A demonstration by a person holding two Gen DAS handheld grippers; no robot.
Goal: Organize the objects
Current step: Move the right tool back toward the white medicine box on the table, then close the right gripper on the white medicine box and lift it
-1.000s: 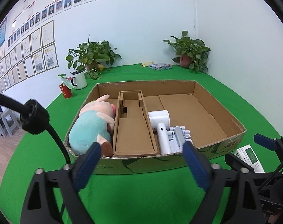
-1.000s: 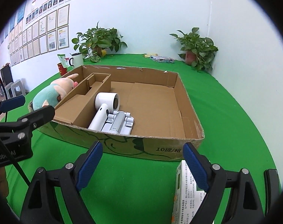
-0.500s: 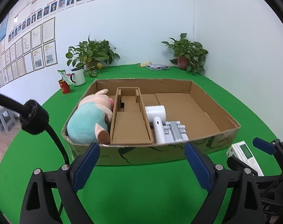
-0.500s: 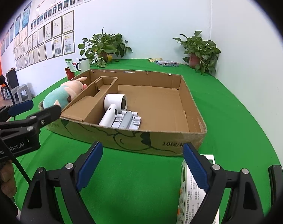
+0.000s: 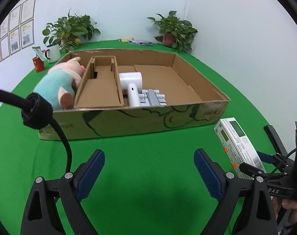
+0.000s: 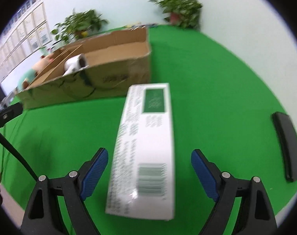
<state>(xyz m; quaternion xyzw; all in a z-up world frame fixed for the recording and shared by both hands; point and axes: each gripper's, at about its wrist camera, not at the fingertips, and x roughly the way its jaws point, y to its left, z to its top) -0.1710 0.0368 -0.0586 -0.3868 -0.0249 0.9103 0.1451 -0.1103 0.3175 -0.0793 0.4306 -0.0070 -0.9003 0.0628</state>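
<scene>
White carton (image 6: 146,143) lay flat on the green cloth (image 6: 217,90), just in front of the cardboard box (image 5: 140,121), between my right claw's (image 6: 149,173) spread pads, untouched. Left claw (image 5: 148,172) also spread wide, gripping nothing.

Two potted plants (image 5: 72,30) (image 5: 173,32) against the pale wall at the far edge of the green worktop (image 5: 148,156). White mug (image 5: 53,53) and red can (image 5: 38,64) near the left plant. Framed papers (image 5: 17,35) along the left wall. Flat black object (image 6: 287,146) lying on the worktop, far right.
</scene>
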